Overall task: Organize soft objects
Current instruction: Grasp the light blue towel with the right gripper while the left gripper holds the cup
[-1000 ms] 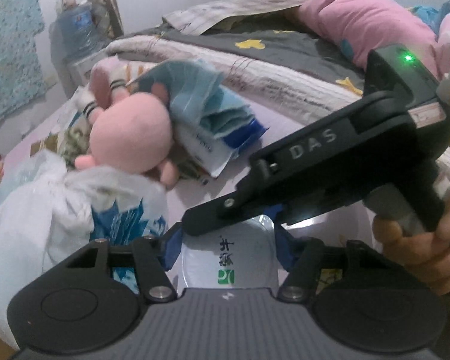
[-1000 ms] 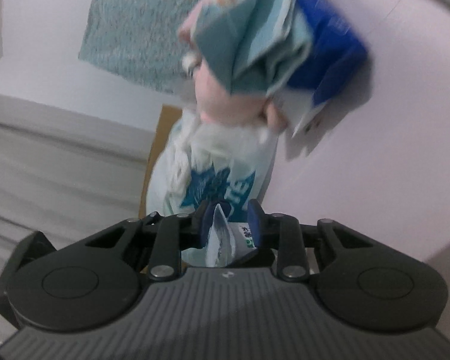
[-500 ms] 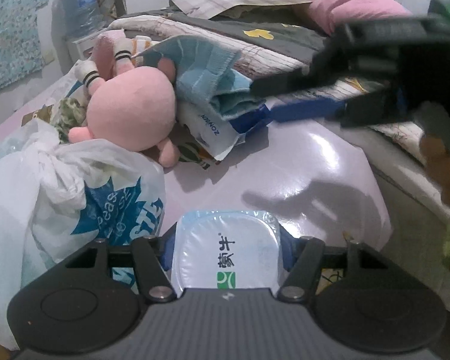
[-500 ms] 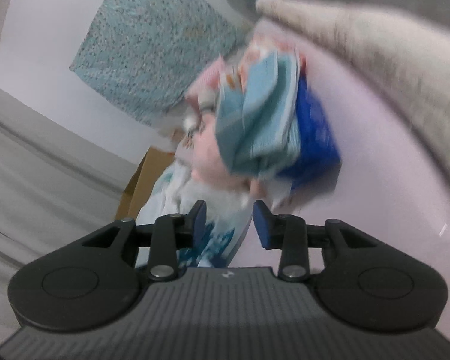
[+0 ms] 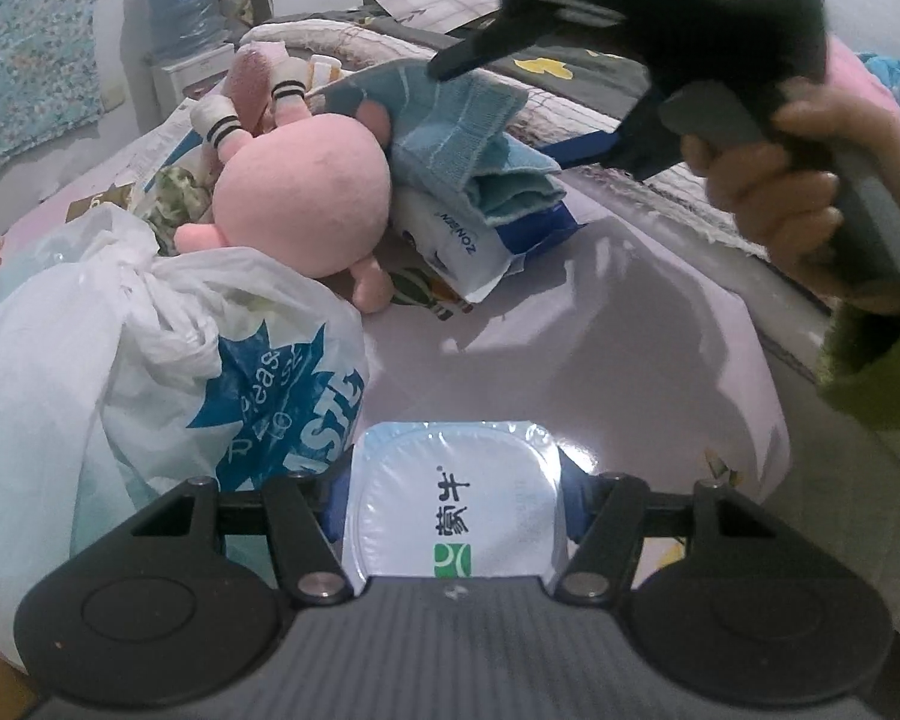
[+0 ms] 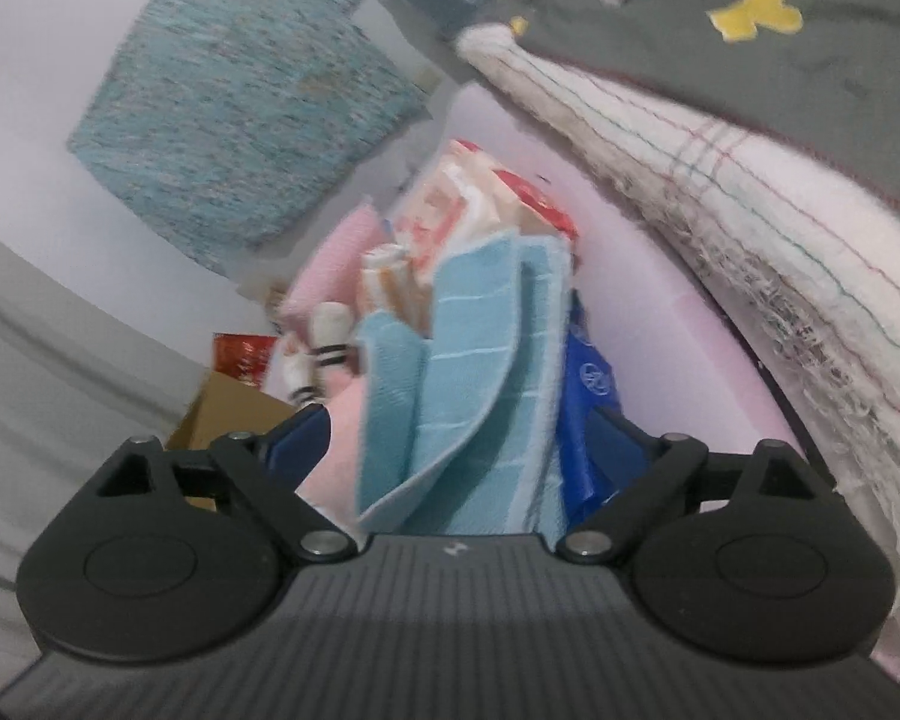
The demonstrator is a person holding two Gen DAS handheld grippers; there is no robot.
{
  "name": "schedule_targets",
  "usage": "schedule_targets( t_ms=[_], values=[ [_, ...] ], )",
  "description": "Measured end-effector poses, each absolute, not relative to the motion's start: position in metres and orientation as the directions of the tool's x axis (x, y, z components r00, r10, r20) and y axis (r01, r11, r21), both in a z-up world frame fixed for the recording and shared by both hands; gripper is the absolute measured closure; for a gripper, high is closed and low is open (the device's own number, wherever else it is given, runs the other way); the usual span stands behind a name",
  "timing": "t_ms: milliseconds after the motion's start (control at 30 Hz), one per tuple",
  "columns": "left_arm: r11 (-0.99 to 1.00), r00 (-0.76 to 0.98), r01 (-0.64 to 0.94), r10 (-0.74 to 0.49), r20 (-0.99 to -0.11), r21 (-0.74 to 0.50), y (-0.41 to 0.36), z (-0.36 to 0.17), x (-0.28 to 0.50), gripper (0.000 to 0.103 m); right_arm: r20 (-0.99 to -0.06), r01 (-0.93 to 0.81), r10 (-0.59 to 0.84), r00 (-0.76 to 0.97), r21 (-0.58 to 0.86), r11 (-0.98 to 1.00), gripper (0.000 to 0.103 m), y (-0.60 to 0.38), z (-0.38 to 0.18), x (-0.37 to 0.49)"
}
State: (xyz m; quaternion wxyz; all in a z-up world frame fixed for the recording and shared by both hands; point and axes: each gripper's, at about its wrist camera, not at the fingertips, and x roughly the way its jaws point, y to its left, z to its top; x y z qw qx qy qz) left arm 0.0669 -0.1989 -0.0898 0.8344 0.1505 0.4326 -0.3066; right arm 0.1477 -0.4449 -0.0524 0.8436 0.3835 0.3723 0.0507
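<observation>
Gripping a sealed yogurt cup (image 5: 453,510) in the left gripper (image 5: 453,501), low over the lilac table (image 5: 630,324) | right gripper (image 6: 459,432) just spread wide, empty, around the folded blue towel (image 6: 480,390) | towel tops the pile beside the pink plush (image 5: 306,192)

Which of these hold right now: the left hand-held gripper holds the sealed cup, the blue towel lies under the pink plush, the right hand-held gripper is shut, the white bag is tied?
1. The left hand-held gripper holds the sealed cup. True.
2. The blue towel lies under the pink plush. False: it rests beside the plush, on a white-and-blue packet.
3. The right hand-held gripper is shut. False: its jaws have just been opening, pads clear of the towel.
4. The white bag is knotted. True.
</observation>
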Motion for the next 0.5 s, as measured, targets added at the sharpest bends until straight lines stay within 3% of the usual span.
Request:
schedule_targets(
  t_ms=[100,167,267,500],
  values=[
    [0.767,0.438,0.641,-0.382,-0.814,-0.015,-0.199,-0.09,0.067,0.039,-0.612,0.191,0.353,0.707,0.647,0.738,0.018,-0.436,-0.052,0.153],
    [0.766,0.438,0.642,-0.384,-0.813,-0.016,-0.199,-0.09,0.067,0.039,-0.634,0.19,0.337,0.696,0.615,0.765,0.036,-0.428,-0.05,0.155],
    [0.766,0.437,0.643,-0.385,-0.813,-0.016,-0.2,-0.091,0.068,0.039,-0.658,0.194,0.322,0.681,0.586,0.787,0.047,-0.426,-0.049,0.156],
    [0.767,0.435,0.641,-0.384,-0.815,-0.019,-0.201,-0.091,0.068,0.039,-0.68,0.162,0.215,0.701,0.446,0.88,0.048,-0.409,-0.028,0.14]
  ],
)
